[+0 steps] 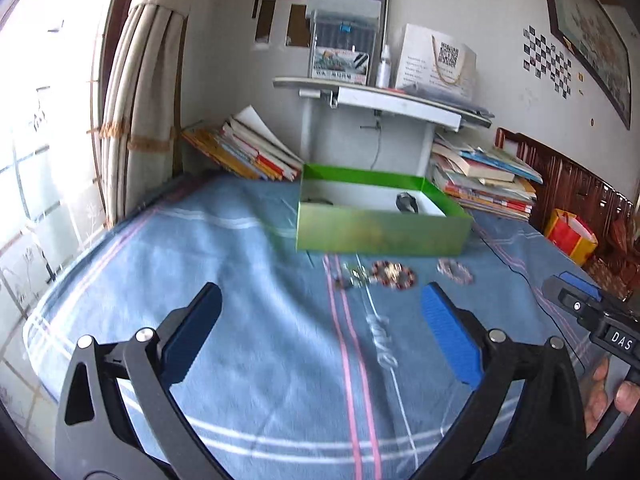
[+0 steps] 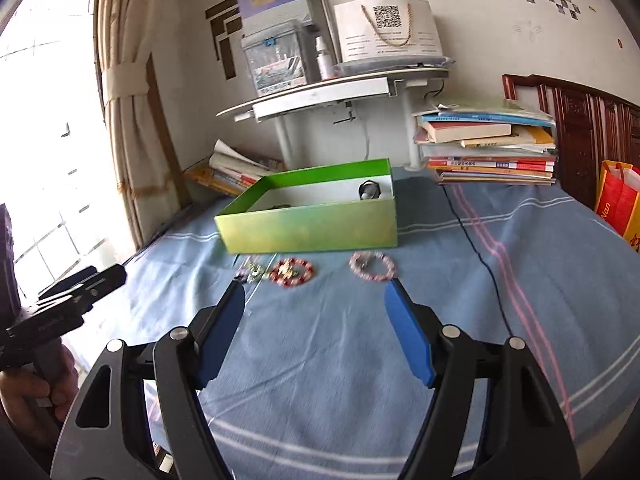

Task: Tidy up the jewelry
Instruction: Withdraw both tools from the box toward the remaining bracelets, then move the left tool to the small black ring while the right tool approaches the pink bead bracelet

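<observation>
While both grippers hang over the striped bedspread, the scene reads as follows.

Left gripper [image 1: 320, 296]: jaws spread wide, nothing between the blue pads, held above the blue bedspread [image 1: 248, 320] short of the jewelry.

Right gripper [image 2: 316, 292]: jaws also wide apart and holding nothing; the tip of its right-hand finger [image 2: 408, 336] lies just beside the pink bracelet in the right wrist view, though I cannot tell whether they touch.

Green box [image 2: 312, 228]: open-topped, white inside, standing on the bedspread beyond the jewelry and close to it. A dark watch-like item [image 2: 370, 191] sits near its far right corner, and another small dark piece [image 2: 282, 207] lies toward the left, too small to identify.

Red bracelet [image 2: 291, 272]: beaded loop with a gold-coloured piece at its centre, flat on the cloth just in front of the box.

Pink bracelet [image 2: 372, 266]: pale beaded loop to the right of the red one, apart from it.

Small cluster [image 2: 251, 270]: a tangle of pale and dark bits just left of the red bracelet; blurred, so its pieces cannot be told apart.

Black cable [image 2: 484, 264]: runs across the bedspread to the right of the jewelry.

Books [image 2: 488, 148]: stacked behind the box on the right, with more leaning at the left by the curtain [image 2: 128, 92].

White desk [image 2: 320, 96]: behind the box, carrying boxes, a bottle and a paper bag.
</observation>
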Action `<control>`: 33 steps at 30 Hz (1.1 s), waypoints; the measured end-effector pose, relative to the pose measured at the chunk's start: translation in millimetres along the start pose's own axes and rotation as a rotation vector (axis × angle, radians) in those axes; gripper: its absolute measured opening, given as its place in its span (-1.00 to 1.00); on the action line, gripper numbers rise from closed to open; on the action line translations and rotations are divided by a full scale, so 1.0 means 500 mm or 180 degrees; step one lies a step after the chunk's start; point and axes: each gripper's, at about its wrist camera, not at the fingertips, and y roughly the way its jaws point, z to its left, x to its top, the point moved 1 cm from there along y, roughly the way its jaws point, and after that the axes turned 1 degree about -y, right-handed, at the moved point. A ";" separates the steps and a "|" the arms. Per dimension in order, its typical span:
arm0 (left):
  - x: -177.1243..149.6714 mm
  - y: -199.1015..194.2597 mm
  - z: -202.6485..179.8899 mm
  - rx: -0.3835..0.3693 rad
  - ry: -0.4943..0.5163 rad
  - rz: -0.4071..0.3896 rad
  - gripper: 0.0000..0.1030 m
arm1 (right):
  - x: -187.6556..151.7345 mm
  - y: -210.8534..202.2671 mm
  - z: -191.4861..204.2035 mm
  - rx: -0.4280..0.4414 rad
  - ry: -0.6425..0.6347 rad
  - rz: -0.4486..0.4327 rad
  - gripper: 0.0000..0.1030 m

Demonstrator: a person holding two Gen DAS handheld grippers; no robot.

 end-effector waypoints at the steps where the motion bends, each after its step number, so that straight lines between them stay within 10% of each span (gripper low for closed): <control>1: -0.005 -0.001 0.000 -0.0024 -0.0020 0.0022 0.91 | -0.005 -0.005 0.001 0.0002 0.0008 -0.0004 0.38; 33: -0.019 0.004 -0.038 -0.0167 0.0119 0.0168 0.91 | -0.027 -0.037 -0.013 -0.0015 0.0073 -0.0004 0.38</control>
